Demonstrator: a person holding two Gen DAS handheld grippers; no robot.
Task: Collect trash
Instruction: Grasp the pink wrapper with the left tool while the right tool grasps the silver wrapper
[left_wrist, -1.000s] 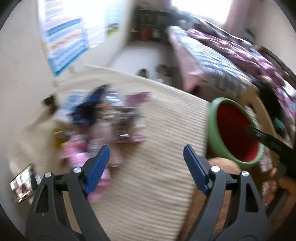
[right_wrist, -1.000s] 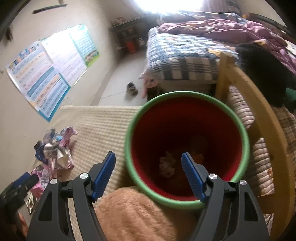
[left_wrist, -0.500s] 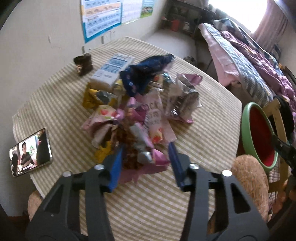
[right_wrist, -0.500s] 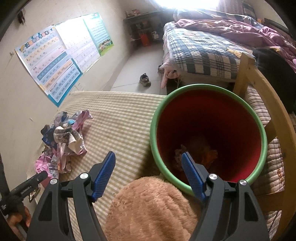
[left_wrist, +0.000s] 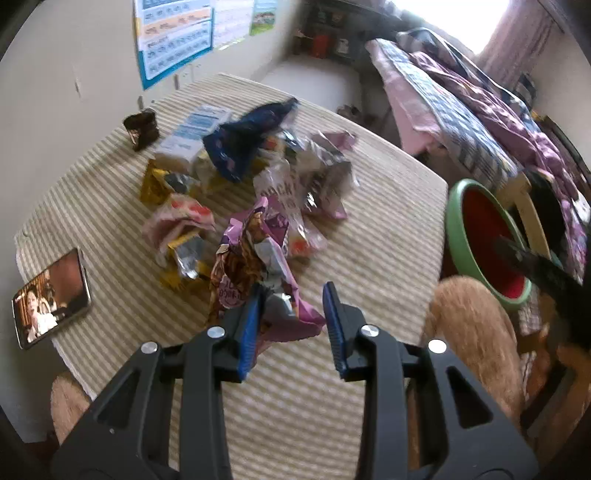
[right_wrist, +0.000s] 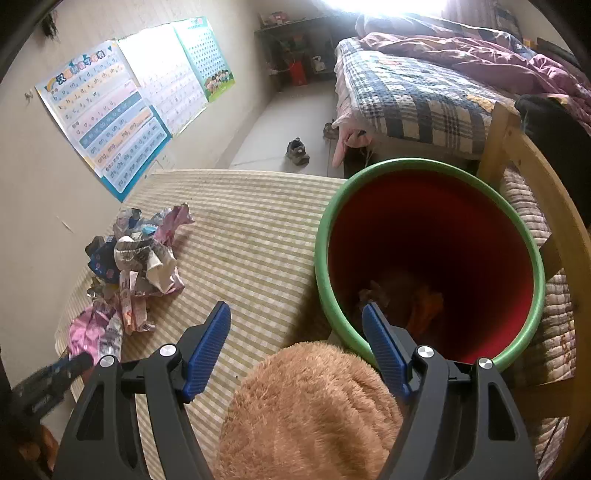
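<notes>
A heap of crumpled snack wrappers lies on the striped tablecloth; it also shows in the right wrist view. My left gripper is closed on a purple crumpled wrapper and holds it just above the cloth at the near edge of the heap. A red bin with a green rim stands beside the table and holds some trash at its bottom. My right gripper is open and empty, over the near rim of the bin.
A phone with a lit screen lies at the table's left edge. A small dark cup stands at the far left. A fuzzy tan stool cushion sits below the right gripper. A wooden chair and a bed lie beyond the bin.
My left gripper swung from the bin side over to the heap, narrowed its jaws and took hold of the purple wrapper. My right gripper drifted slightly left of the bin.
</notes>
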